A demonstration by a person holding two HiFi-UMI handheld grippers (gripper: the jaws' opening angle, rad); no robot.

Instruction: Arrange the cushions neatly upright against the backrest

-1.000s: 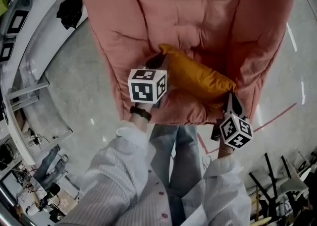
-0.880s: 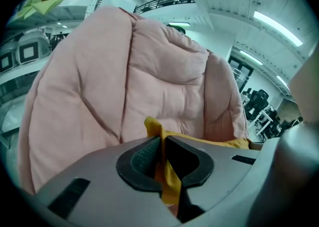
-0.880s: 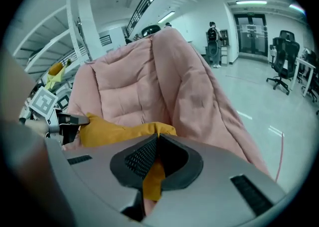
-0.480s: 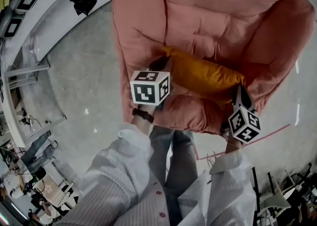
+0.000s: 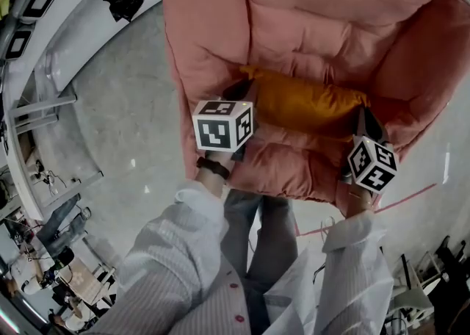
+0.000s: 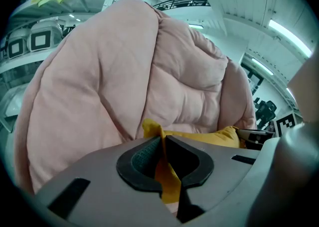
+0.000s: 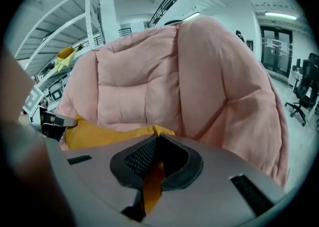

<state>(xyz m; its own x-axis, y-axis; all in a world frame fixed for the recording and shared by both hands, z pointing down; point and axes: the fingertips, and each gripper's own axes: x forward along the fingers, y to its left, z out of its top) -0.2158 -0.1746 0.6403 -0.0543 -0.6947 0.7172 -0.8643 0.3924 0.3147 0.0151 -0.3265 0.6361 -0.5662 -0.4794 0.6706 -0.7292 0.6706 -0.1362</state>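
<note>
A mustard-yellow cushion (image 5: 308, 106) lies across the seat of a puffy pink armchair (image 5: 308, 25), its long side facing the backrest. My left gripper (image 5: 244, 93) is shut on the cushion's left corner (image 6: 160, 166), yellow fabric pinched between the pads. On the other end, my right gripper (image 5: 363, 114) is shut on the right corner (image 7: 152, 181). From the left gripper view the cushion (image 6: 209, 136) stretches right toward the other gripper's tip (image 6: 254, 135). The right gripper view shows the cushion (image 7: 109, 134) in front of the pink backrest (image 7: 144, 86).
The armchair's padded arms (image 5: 198, 40) rise on both sides of the seat. Grey floor (image 5: 117, 128) surrounds the chair. White benches with clutter (image 5: 37, 25) run along the left. A red line (image 5: 400, 201) marks the floor at the right. The person's legs (image 5: 257, 231) stand at the seat's front edge.
The cushion has swung from a slanted lie to level across the seat. My right gripper rose and moved right with its corner; the left one stayed near the same spot.
</note>
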